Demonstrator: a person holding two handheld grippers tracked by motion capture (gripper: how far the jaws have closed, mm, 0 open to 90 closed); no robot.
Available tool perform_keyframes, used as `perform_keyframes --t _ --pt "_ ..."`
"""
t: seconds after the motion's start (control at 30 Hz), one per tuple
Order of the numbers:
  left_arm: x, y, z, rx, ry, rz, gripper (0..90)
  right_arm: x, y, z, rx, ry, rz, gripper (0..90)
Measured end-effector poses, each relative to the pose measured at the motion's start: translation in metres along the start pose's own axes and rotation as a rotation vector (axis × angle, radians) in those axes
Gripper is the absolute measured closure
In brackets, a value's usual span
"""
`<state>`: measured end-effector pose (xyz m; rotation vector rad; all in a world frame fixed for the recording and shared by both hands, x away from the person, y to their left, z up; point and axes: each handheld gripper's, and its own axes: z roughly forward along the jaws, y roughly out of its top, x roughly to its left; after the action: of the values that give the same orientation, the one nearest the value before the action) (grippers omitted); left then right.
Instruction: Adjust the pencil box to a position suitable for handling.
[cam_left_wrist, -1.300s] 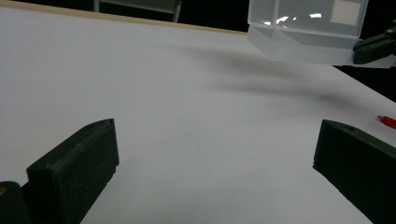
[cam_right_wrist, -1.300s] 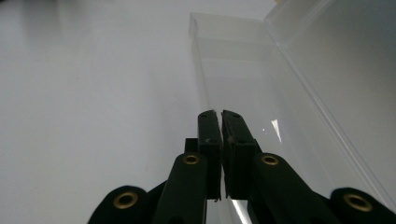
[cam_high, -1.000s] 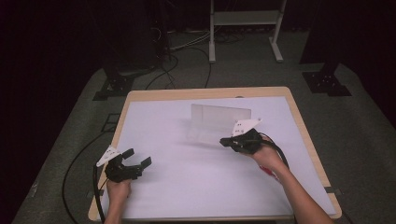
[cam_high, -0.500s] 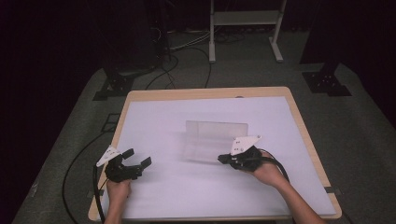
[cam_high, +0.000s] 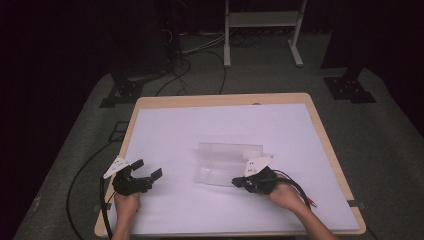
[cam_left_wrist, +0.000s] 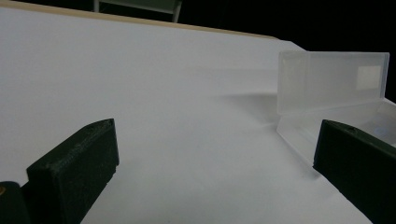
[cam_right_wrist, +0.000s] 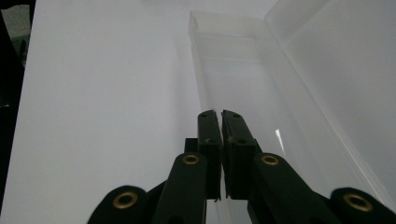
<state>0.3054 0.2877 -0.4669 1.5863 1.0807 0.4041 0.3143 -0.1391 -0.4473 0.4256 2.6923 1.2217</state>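
- Clear plastic box (cam_high: 227, 165) lies open near the middle of the white table (cam_high: 200, 130), lid upright at the back; a second ago it hung tilted above the table.
- Right gripper (cam_high: 239, 182) has come down with it; its jaws are clamped on the box's near wall (cam_right_wrist: 208, 100).
- Judgement: the box is placed; letting go seems next.
- Left gripper (cam_high: 148, 172) rests apart, jaws wide, holding nothing.
- Pale label (cam_left_wrist: 369, 77) on the lid shows no readable writing.

My clear plastic box (cam_high: 222, 167) lay open near the middle of the white table (cam_high: 200, 130) — lid upright at the far side — its near wall pinched between my closed right gripper (cam_high: 238, 183).
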Motion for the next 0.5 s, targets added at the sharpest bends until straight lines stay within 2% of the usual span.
perform_keyframes --t 0.17,0.5 --pt "0.000 0.000 0.000 -0.003 0.001 -0.001 0.0 0.003 -0.006 0.005 0.008 0.009 0.043 86.5" --pt "0.000 0.000 0.000 -0.004 0.000 0.000 0.0 0.005 -0.012 0.010 0.025 0.030 0.071 85.8"
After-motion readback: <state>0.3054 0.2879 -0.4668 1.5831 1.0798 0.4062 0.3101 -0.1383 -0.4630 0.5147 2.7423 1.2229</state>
